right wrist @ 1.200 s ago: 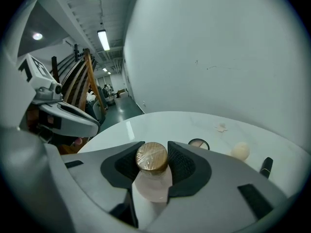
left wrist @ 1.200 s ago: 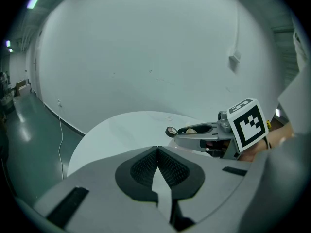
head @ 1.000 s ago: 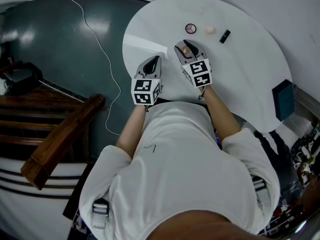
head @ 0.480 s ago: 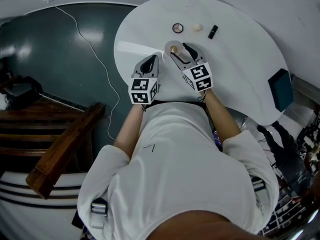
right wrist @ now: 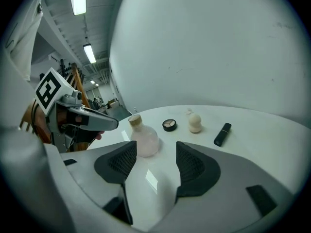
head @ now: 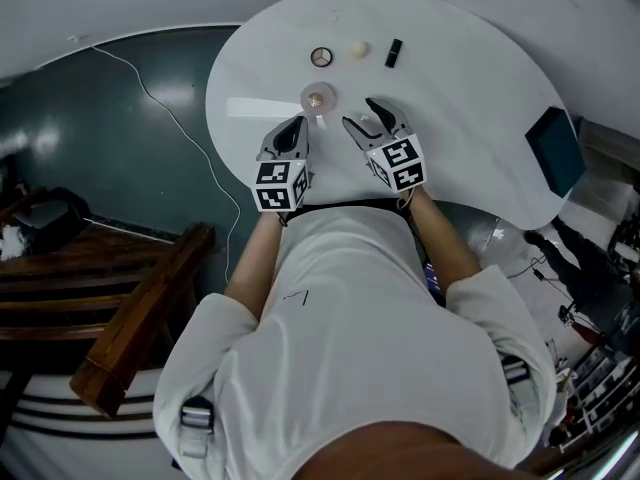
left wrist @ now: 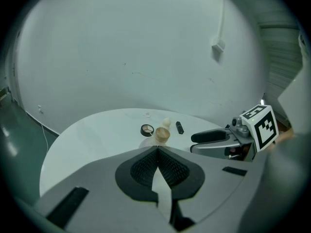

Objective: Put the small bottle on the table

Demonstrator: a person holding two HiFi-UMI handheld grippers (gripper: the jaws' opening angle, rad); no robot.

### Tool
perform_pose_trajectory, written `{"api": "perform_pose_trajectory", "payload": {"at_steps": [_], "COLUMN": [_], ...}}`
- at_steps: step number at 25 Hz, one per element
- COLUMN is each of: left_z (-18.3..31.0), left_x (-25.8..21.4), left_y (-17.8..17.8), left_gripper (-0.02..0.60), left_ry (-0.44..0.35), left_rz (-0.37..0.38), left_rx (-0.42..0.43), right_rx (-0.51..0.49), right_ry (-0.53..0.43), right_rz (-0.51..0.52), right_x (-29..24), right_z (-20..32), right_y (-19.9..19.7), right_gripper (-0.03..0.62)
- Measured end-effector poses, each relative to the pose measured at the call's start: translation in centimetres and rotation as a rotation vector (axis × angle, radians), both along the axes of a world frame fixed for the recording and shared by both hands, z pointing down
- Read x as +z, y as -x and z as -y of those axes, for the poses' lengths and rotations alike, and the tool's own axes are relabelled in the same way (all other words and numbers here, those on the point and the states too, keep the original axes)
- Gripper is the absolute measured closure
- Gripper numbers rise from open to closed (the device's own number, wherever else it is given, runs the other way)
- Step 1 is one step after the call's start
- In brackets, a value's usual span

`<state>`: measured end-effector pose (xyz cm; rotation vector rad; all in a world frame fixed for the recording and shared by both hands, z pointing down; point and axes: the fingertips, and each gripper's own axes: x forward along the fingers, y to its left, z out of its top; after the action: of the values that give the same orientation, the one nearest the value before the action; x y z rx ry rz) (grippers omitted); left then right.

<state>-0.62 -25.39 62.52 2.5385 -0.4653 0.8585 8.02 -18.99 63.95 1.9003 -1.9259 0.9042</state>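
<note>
The small bottle, round, pinkish and topped with a tan cap, stands upright on the white table. In the right gripper view the bottle sits just beyond the left pad, outside the jaws. My right gripper is open with nothing between its pads, a short way to the right of the bottle. My left gripper is shut and holds nothing; it hovers near the table's front edge, and the bottle stands ahead of it.
Behind the bottle lie a round compact, a cream sponge and a black lipstick. A teal box rests at the table's right edge. A wooden bench and a white cable are on the dark floor at left.
My right gripper has opened, let go of the bottle and drawn back toward me. The bottle now stands free on the table. The left gripper stays shut.
</note>
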Motion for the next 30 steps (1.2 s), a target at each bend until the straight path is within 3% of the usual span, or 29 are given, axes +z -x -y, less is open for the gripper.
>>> {"api": "perform_pose_trajectory", "payload": {"at_steps": [17, 30], "left_z": [-6.8, -8.0], "left_x": [-0.3, -4.1], "left_y": [-6.9, -10.9], "left_gripper": [0.569, 0.569], "left_ry": [0.012, -0.03], "left_rz": [-0.027, -0.116], "left_rx": [0.195, 0.223], "right_rx": [0.28, 0.36], "right_ry": [0.044, -0.033], "right_rz": [-0.025, -0.054], "right_x": [0.5, -3.5], "right_z": [-9.6, -11.4], "right_y": [-6.3, -9.3], "right_gripper": [0.595, 0.595]}}
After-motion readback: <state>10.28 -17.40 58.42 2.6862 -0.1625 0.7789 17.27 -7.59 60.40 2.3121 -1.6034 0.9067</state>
